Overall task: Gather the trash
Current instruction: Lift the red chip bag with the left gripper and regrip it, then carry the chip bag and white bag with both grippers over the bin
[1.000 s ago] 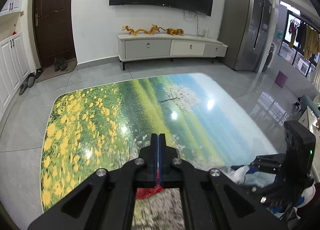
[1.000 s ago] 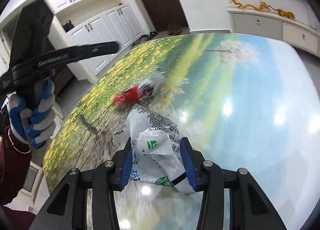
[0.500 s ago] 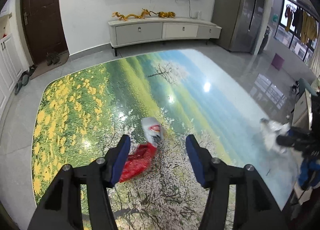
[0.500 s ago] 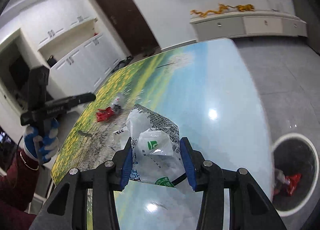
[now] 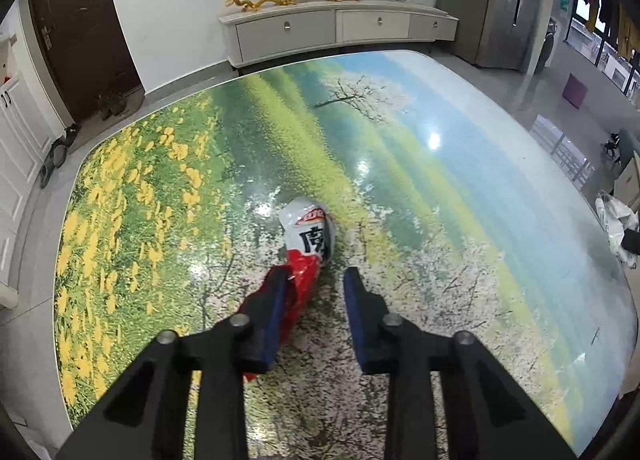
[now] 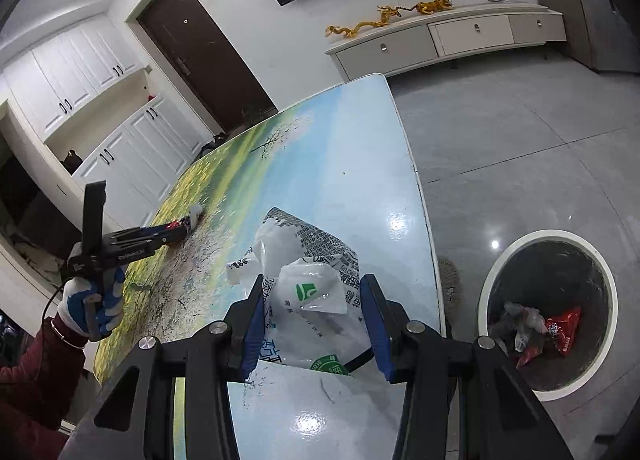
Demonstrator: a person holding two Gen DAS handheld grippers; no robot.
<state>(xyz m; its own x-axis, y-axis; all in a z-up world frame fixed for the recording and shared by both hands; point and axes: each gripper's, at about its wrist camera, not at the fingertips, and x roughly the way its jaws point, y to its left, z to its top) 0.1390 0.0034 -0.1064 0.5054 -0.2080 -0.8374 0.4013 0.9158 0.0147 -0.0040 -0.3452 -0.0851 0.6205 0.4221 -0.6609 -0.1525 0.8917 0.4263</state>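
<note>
**Two wrappers, one bin: right gripper's loaded, left one's lining up**

The white plastic bag (image 6: 308,292) sits crumpled between the right gripper (image 6: 316,320) pads, jaws clamped narrow on it, low centre of the right view. Only that view shows the bin (image 6: 496,280) at lower right on the floor, with red and grey scraps inside, plus the gloved left hand (image 6: 90,300). The left view has the red-and-white snack wrapper (image 5: 306,244) on the landscape-print table (image 5: 480,220), mid-frame. Its red tail lies against the inner face of the left pad; the left gripper (image 5: 316,292) jaws stand open around it. Half a second ago those jaws gaped wider and sat further back.
</note>
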